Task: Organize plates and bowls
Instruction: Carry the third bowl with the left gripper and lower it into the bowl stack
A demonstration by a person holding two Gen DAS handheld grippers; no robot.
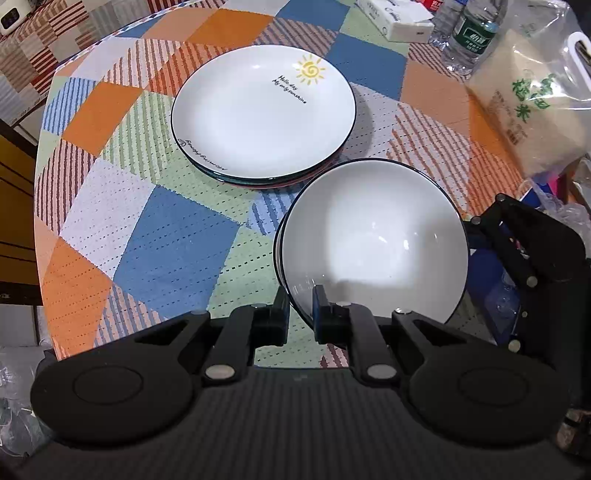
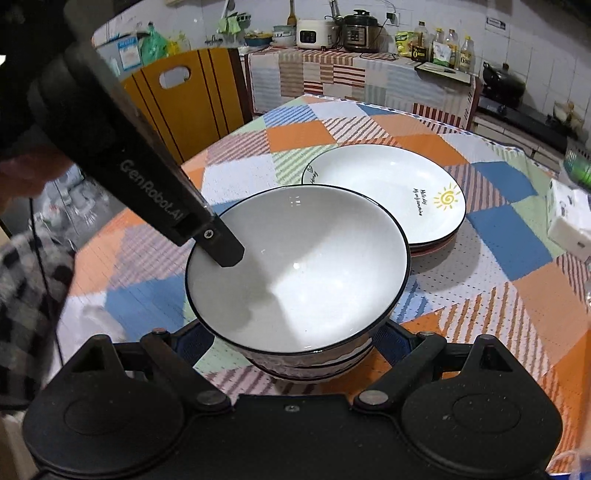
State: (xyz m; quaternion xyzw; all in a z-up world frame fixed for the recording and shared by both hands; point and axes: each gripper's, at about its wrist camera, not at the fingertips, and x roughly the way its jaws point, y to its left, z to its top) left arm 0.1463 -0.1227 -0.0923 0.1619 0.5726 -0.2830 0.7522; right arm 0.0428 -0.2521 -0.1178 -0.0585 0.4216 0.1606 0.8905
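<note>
A white bowl with a dark rim (image 1: pixel 373 236) (image 2: pixel 299 269) tops a stack of bowls (image 2: pixel 306 363) on the patchwork tablecloth. My left gripper (image 1: pixel 300 314) is shut on the top bowl's near rim, one finger inside and one outside; it shows in the right wrist view (image 2: pixel 221 247) reaching in from the left. My right gripper (image 2: pixel 295 339) is open, its fingers spread around the lower bowls of the stack, mostly hidden behind them. A stack of plates (image 1: pixel 264 110) (image 2: pixel 388 192), the top one white with a sun drawing, lies just beyond the bowls.
A bag of rice (image 1: pixel 532 99), water bottles (image 1: pixel 469 33) and a tissue pack (image 1: pixel 399 18) (image 2: pixel 569 218) stand along one side of the table. A wooden chair (image 2: pixel 184 99) stands at the table's far edge. A kitchen counter with appliances (image 2: pixel 354 33) is behind.
</note>
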